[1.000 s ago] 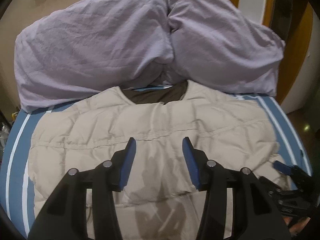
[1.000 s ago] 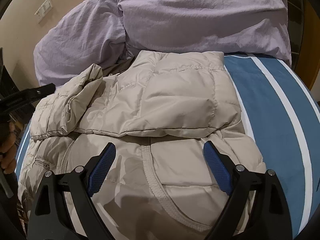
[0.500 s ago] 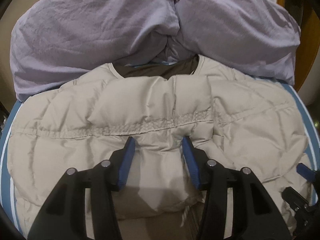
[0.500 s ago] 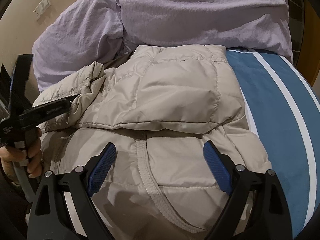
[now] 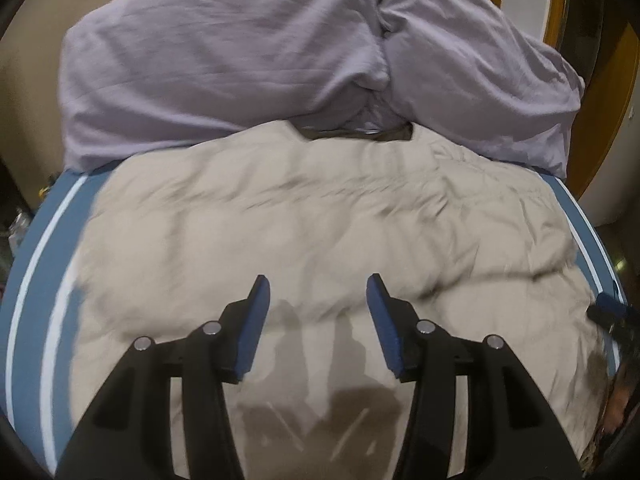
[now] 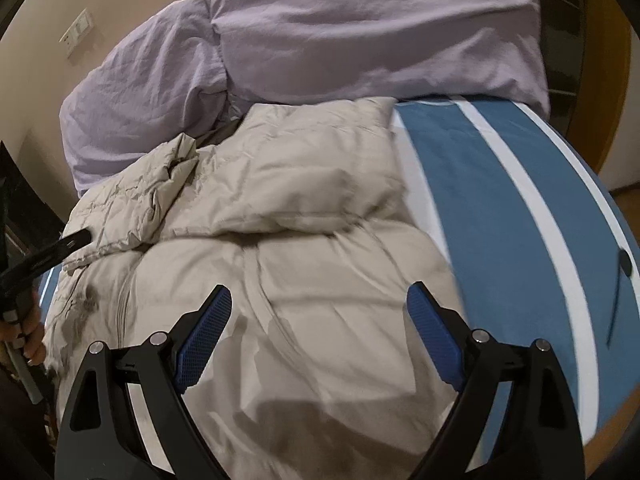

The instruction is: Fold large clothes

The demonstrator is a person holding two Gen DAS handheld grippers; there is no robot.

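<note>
I have the beige quilted down jacket (image 5: 320, 216) lying on the bed (image 6: 500, 184), spread across the blue sheet with white stripes, its collar toward the lilac pillows (image 5: 224, 64) at the head. In the right wrist view both sleeves appear folded inward over the body: one lies flat across the chest, the other is bunched near the left edge. I judge the sleeve stage done and the body not yet folded.

My left hand-held gripper (image 5: 318, 300) hovers over the jacket's lower middle. Its jaws stand partly apart and have just been opening a little, with nothing between them; only its shadow falls on the fabric. My right hand-held gripper (image 6: 320, 312) hangs over the hem side, jaws wide apart and empty. I hold both off the cloth, likely to pick new grip points.

The bed is soft. A wall switch plate (image 6: 76, 38) sits on the beige wall, and orange-brown woodwork (image 5: 600, 92) edges the room.
</note>
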